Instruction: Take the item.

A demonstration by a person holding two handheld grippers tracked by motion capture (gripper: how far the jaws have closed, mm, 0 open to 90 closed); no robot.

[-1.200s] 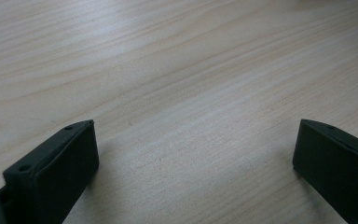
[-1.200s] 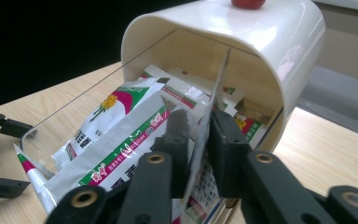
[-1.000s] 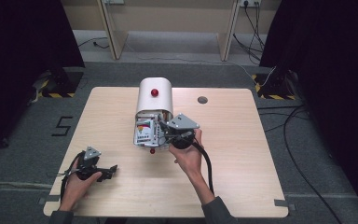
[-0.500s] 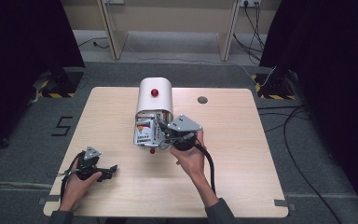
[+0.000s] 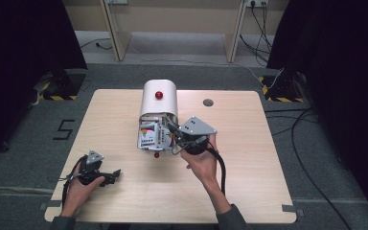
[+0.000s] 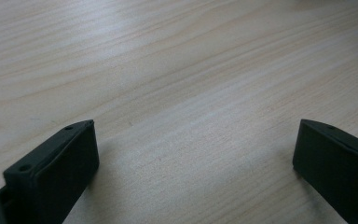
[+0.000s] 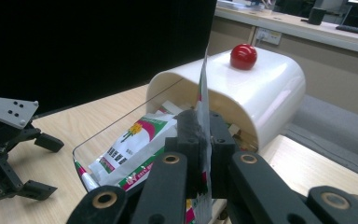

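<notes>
The light wooden worktop [image 5: 249,143] had a small round grey spot [image 5: 208,102] near its far edge. A grey floor [image 5: 110,79] lay around it. Black cables [image 5: 302,124] ran across the floor. Yellow and black striped tape [image 5: 278,96] marked two spots.

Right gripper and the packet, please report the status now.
Right gripper shut on a packet, edge-on above the open box. Left gripper open, resting on table. Nothing in the way.
</notes>
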